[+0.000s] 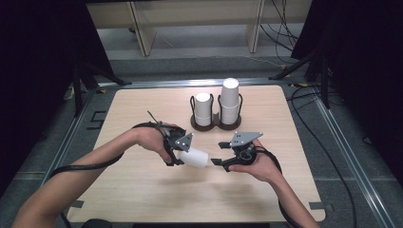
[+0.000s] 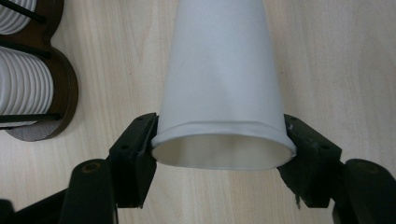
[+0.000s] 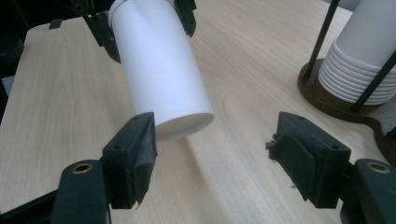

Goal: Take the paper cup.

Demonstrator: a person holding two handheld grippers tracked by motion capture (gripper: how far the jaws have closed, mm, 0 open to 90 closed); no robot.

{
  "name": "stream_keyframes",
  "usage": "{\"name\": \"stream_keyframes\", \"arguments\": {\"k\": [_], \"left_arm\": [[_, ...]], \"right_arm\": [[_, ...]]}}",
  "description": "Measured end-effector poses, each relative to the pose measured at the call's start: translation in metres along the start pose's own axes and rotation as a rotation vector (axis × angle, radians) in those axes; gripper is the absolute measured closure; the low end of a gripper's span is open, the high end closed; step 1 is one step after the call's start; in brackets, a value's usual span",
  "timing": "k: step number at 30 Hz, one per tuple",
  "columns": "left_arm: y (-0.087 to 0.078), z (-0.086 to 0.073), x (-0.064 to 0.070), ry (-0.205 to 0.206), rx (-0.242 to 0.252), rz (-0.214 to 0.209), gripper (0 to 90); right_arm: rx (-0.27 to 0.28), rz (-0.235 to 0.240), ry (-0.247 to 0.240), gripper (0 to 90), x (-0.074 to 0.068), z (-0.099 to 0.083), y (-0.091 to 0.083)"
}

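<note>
Left claw (image 1: pixel 183 158): its two black jaws squeeze the white paper cup (image 1: pixel 194 158) at the rim, one jaw on each side.
Paper cup: smooth and white, round, wide at the mouth and thinner at the bottom. It lies on its side in the air, low over the table (image 1: pixel 142 190), between the two claws. Its closed bottom points at the right claw. In the left gripper view the rim (image 2: pixel 224 140) is pressed a little flat.
Right claw (image 1: pixel 219 153): its black jaws stand wide apart and hold nothing. The bottom of the cup is just beside one jaw tip, not between the jaws.
Table: light wood with thin lines in it, flat, with round corners.
Cup holder (image 1: pixel 216 124): dark brown wood base with thin black wire posts. It stands at the back of the table.
Cup stacks (image 1: pixel 229 102): two piles of white cups, upside down. The right pile is taller. Their rims make little ridges.
</note>
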State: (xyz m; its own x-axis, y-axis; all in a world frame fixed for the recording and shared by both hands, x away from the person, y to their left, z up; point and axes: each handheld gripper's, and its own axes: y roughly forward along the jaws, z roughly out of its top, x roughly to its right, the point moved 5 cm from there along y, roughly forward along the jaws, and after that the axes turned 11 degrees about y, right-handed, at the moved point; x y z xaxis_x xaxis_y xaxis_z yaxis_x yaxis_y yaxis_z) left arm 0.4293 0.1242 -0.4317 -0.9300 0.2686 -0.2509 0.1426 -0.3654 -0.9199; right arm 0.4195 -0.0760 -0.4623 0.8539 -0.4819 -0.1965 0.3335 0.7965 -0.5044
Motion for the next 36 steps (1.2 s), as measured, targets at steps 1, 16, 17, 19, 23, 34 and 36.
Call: {"name": "stream_keyframes", "arguments": {"k": [1, 16, 17, 19, 23, 34, 36], "left_arm": [[0.0, 0.001, 0.0, 0.005, -0.002, -0.002, 33.6], [0.0, 0.009, 0.0, 0.031, -0.01, -0.023, 33.6], [0.0, 0.01, 0.0, 0.032, -0.008, -0.022, 33.6], [0.0, 0.01, -0.001, 0.035, -0.012, -0.025, 33.6], [0.0, 0.011, 0.001, 0.034, -0.012, -0.031, 33.6], [0.002, 0.014, 0.001, 0.047, -0.025, -0.043, 33.6], [0.002, 0.014, 0.001, 0.046, -0.024, -0.042, 33.6]], "right_arm": [[-0.009, 0.007, -0.005, 30.4, 0.0, 0.0, 0.0], [-0.064, 0.09, -0.066, 30.5, -0.006, 0.01, 0.012], [-0.081, 0.098, -0.069, 30.5, -0.008, 0.01, 0.013], [-0.083, 0.101, -0.077, 30.5, -0.009, 0.01, 0.014], [-0.108, 0.105, -0.097, 30.6, -0.011, 0.011, 0.017], [-0.151, 0.126, -0.147, 31.2, -0.015, 0.015, 0.024], [-0.159, 0.129, -0.143, 31.2, -0.016, 0.015, 0.025]]}}
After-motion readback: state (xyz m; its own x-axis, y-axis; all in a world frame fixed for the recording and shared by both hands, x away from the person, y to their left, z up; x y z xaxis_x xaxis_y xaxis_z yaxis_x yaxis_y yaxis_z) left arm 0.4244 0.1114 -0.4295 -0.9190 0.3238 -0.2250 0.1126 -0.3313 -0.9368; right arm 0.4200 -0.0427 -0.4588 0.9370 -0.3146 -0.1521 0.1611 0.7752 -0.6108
